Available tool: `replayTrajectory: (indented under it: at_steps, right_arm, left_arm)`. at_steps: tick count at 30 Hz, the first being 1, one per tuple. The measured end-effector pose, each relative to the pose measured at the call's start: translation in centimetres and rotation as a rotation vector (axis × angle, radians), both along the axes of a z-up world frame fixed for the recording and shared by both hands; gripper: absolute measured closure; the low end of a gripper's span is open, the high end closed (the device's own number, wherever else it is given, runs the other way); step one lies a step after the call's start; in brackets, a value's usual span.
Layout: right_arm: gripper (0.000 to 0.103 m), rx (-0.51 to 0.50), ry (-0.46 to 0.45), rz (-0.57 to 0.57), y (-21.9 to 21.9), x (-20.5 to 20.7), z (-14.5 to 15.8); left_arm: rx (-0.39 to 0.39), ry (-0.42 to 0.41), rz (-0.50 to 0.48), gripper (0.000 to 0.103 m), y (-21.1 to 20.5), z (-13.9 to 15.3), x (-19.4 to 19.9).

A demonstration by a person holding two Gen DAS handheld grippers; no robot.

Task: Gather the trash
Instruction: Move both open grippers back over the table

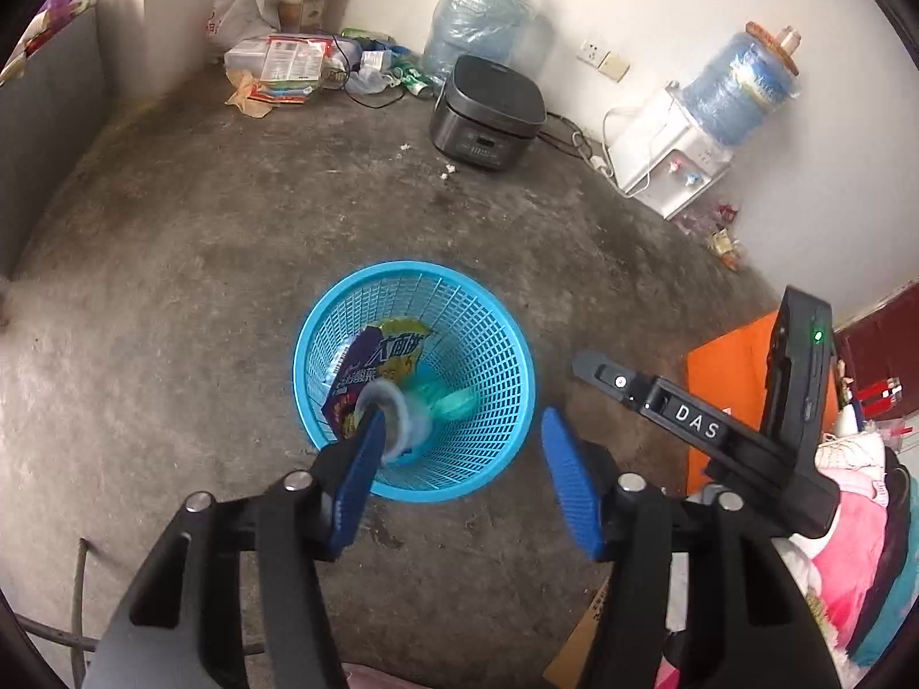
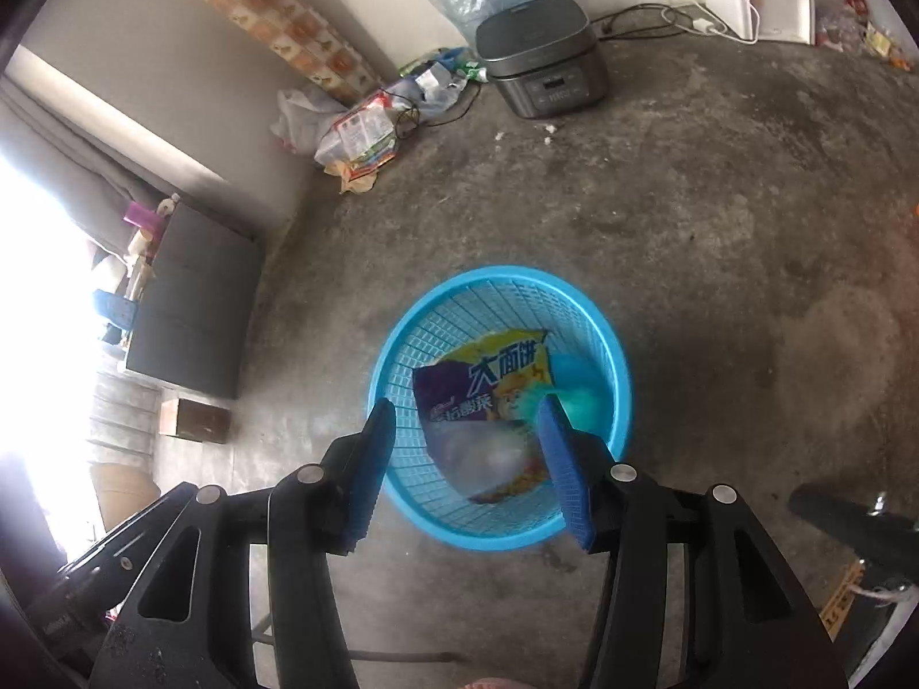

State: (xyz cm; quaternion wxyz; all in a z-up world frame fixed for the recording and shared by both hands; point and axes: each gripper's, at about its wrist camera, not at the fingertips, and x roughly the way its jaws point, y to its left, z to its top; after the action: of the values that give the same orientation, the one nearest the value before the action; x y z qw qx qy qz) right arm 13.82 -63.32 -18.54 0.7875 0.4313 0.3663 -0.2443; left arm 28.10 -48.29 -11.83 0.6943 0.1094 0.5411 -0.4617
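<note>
Left wrist view: the left gripper (image 1: 459, 479), ribbed blue pads spread and empty, hangs over a round blue lattice basket (image 1: 505, 367) on rough concrete. A glossy snack wrapper (image 1: 376, 370) lies inside. The right gripper (image 2: 468, 471) is likewise spread, basket at its twelve o'clock.

The right hand-held gripper (image 2: 468, 468) pointed down over a blue mesh basket (image 2: 617, 402) on the concrete floor (image 2: 718, 201), its blue pads (image 2: 373, 471) spread apart with nothing pressed between them. Inside the basket lay a purple and yellow snack wrapper (image 2: 477, 402) beside something teal. Farther off, a dark rice cooker (image 2: 543, 66) stood near a heap of wrappers and bags (image 2: 356, 138) by the wall.
</note>
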Motion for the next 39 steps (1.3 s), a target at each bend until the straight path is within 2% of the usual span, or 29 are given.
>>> replayTrajectory:
  at_steps: [3,7,9,12,14,18,20,22,25,27,30,34,39]
  right_arm:
    - [0.047,-0.039,-0.020,0.006,0.4,-1.0,1.0]
    - [0.039,-0.150,-0.038,0.036,1.9,-1.9,3.8]
    - [0.033,-0.236,-0.054,0.057,3.2,-2.4,5.9]
    - [0.014,-0.387,-0.087,0.090,5.9,-3.3,9.4]
    - [0.008,-0.491,-0.116,0.104,7.8,-3.8,11.5]
    - [0.008,-0.679,-0.186,0.163,12.0,-5.0,15.3]
    - [0.008,-0.725,-0.227,0.216,14.1,-5.4,16.8]
    - [0.008,-0.747,-0.267,0.276,15.8,-5.6,18.0]
    - [0.008,-0.745,-0.330,0.358,18.4,-5.9,19.4]
    - [0.008,-0.699,-0.378,0.426,20.0,-5.6,20.1]
    - [0.008,-0.613,-0.430,0.517,21.9,-4.7,20.9]
    - [0.008,-0.497,-0.471,0.672,25.3,-2.9,21.4]
    - [0.010,-0.339,-0.490,0.845,30.7,-0.6,21.1]
  left_arm:
    - [-0.017,-0.069,0.003,0.042,0.9,1.2,0.1]
    - [-0.098,-0.121,0.026,0.038,3.8,5.4,-0.6]
    - [-0.143,-0.159,0.031,0.034,5.1,7.6,-1.2]
    - [-0.239,-0.249,0.041,0.027,8.5,12.3,-3.8]
    - [-0.298,-0.298,0.055,0.023,11.3,14.7,-5.8]
    - [-0.374,-0.381,0.107,0.013,17.1,18.2,-10.1]
    - [-0.392,-0.417,0.145,0.012,20.4,19.2,-12.2]
    - [-0.376,-0.457,0.208,0.012,24.0,19.6,-14.0]
    - [-0.339,-0.530,0.295,0.011,29.2,19.6,-16.5]
    - [-0.302,-0.580,0.349,0.011,32.2,19.4,-17.7]
    - [-0.229,-0.626,0.484,0.011,38.0,18.9,-19.5]
    - [-0.197,-0.631,0.680,0.011,44.8,18.4,-21.1]
    - [-0.180,-0.632,0.857,0.012,51.0,17.2,-22.9]
